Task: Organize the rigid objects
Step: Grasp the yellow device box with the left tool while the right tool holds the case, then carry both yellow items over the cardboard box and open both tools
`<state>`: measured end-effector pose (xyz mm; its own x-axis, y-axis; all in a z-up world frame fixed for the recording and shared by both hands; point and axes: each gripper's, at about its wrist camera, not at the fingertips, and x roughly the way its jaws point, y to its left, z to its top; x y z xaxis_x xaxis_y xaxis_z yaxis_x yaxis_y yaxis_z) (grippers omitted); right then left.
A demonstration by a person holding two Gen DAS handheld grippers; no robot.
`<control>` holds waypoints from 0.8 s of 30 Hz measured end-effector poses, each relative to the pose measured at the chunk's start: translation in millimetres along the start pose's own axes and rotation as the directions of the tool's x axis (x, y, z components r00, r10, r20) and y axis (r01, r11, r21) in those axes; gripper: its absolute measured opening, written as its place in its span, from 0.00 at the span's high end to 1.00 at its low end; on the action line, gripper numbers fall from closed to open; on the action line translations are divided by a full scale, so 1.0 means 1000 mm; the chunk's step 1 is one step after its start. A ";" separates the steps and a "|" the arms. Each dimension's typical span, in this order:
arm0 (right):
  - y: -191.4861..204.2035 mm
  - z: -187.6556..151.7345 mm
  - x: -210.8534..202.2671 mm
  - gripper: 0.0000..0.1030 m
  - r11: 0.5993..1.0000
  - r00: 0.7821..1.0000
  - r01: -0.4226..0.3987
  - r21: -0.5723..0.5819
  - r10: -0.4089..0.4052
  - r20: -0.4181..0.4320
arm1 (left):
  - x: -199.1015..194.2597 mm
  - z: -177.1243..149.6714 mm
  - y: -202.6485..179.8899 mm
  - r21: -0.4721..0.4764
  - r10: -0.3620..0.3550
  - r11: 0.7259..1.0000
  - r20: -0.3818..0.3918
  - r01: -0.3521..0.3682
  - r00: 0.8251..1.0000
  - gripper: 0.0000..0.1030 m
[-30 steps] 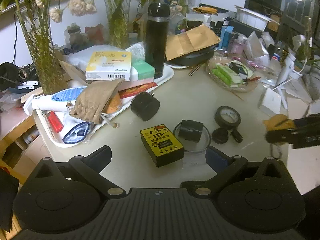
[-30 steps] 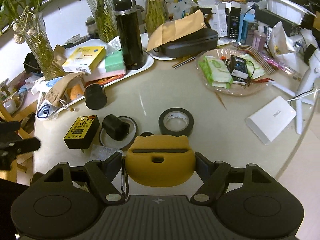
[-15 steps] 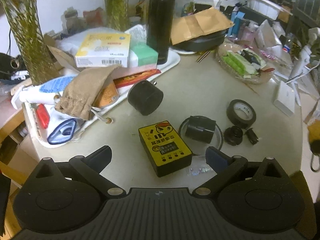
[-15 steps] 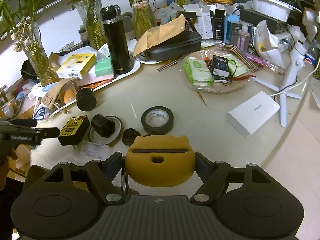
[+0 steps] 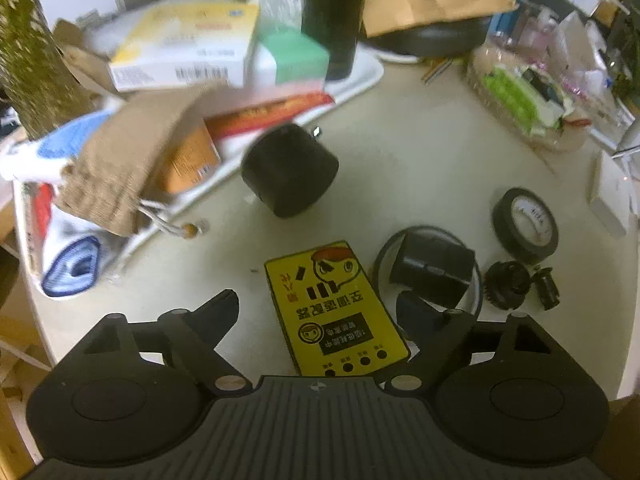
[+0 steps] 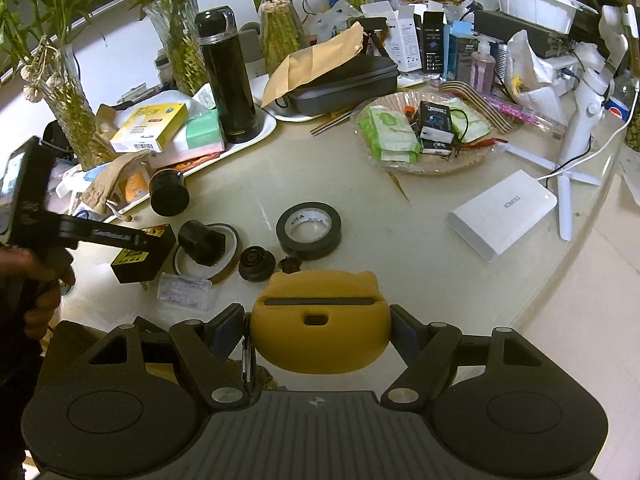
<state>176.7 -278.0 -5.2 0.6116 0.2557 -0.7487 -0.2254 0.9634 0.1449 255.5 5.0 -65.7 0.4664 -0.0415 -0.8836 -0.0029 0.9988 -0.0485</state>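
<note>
Left wrist view: left gripper [image 5: 316, 312] has dropped in close over the yellow box [image 5: 334, 306] on the counter [image 5: 420, 168]; a second ago it sat back with the box well ahead. Its jaws are closing, box between them, pads not yet touching. Pickup looks imminent. Right wrist view: right gripper [image 6: 318, 330] unchanged, still clamped on the yellow case [image 6: 320, 322] above the counter edge, tape roll [image 6: 308, 230] ahead.

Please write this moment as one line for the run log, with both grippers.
left gripper: closing around yellow box, not yet gripping | right gripper: holding orange case | table: cluttered
</note>
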 end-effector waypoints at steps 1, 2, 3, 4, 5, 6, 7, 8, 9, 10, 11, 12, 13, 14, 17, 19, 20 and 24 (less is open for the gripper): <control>0.000 0.000 0.000 0.24 1.000 1.000 -0.001 -0.001 0.001 0.000 | 0.003 0.000 0.000 -0.001 0.004 1.000 -0.008 -0.004 1.000 0.20; 0.000 0.000 0.001 0.24 1.000 1.000 -0.002 -0.001 0.002 0.000 | 0.006 0.001 0.000 -0.002 0.003 1.000 -0.014 -0.003 1.000 0.22; 0.000 0.000 0.001 0.24 1.000 1.000 -0.003 0.001 0.003 0.000 | 0.007 0.001 0.000 -0.008 -0.009 1.000 -0.016 0.009 1.000 0.30; 0.000 0.000 0.001 0.24 1.000 1.000 -0.005 0.002 0.005 -0.001 | 0.007 0.001 0.001 -0.014 -0.027 1.000 -0.018 0.027 0.999 0.37; 0.000 0.000 0.000 0.24 1.000 1.000 -0.008 0.003 0.008 0.000 | 0.007 0.002 0.000 -0.015 -0.027 1.000 -0.017 0.027 0.999 0.39; 0.001 0.000 0.000 0.24 1.000 1.000 -0.010 0.003 0.010 0.000 | 0.006 0.002 -0.001 -0.007 -0.014 1.000 -0.015 0.013 1.000 0.43; 0.001 0.000 0.000 0.24 1.000 1.000 -0.011 0.001 0.011 0.000 | 0.006 0.003 -0.002 0.003 -0.010 1.000 -0.012 0.010 1.000 0.45; 0.001 0.000 0.000 0.24 1.000 1.000 -0.011 0.000 0.011 0.000 | 0.006 0.003 -0.003 0.010 -0.014 1.000 -0.012 0.014 1.000 0.46; 0.001 0.000 0.000 0.24 1.000 1.000 -0.011 0.002 0.011 0.000 | 0.005 0.002 -0.003 0.012 -0.015 1.000 -0.011 0.015 1.000 0.47; 0.001 0.000 0.000 0.24 1.000 1.000 -0.011 0.003 0.011 0.000 | 0.005 0.002 -0.003 0.012 -0.016 1.000 -0.011 0.016 1.000 0.47; 0.001 0.000 0.000 0.24 1.000 1.000 -0.012 0.006 0.012 -0.001 | 0.005 0.002 -0.003 0.014 -0.017 1.000 -0.009 0.017 1.000 0.47; 0.001 0.000 -0.001 0.24 1.000 1.000 -0.014 0.010 0.014 -0.001 | 0.004 0.002 -0.003 0.017 -0.017 1.000 -0.007 0.017 1.000 0.47; 0.001 0.000 -0.001 0.24 1.000 1.000 -0.014 0.011 0.014 -0.001 | 0.003 0.001 -0.003 0.022 -0.018 1.000 -0.004 0.018 1.000 0.47; 0.002 0.000 -0.001 0.24 1.000 1.000 -0.014 0.012 0.014 -0.002 | 0.001 0.000 -0.003 0.028 -0.018 0.999 -0.001 0.018 1.000 0.47; 0.001 -0.001 -0.002 0.24 1.000 1.000 -0.016 0.013 0.016 -0.002 | -0.005 -0.002 -0.003 0.042 -0.023 0.999 0.014 0.022 1.000 0.48; 0.002 -0.001 -0.002 0.24 1.000 1.000 -0.021 0.017 0.021 -0.004 | -0.010 -0.003 -0.003 0.043 -0.028 0.999 0.025 0.027 0.999 0.48; 0.002 -0.001 -0.003 0.24 1.000 1.000 -0.023 0.017 0.023 -0.004 | -0.014 -0.004 -0.003 0.043 -0.029 0.999 0.031 0.028 0.999 0.48; 0.006 -0.001 -0.005 0.24 0.999 1.000 -0.029 0.020 0.029 -0.001 | -0.029 -0.007 -0.002 0.045 -0.040 0.998 0.052 0.038 0.998 0.48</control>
<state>171.4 -273.3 -0.8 0.6043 0.2840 -0.7445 -0.2283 0.9569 0.1798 235.6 4.5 -43.1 0.5114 -0.0805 -0.8555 0.0551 0.9966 -0.0609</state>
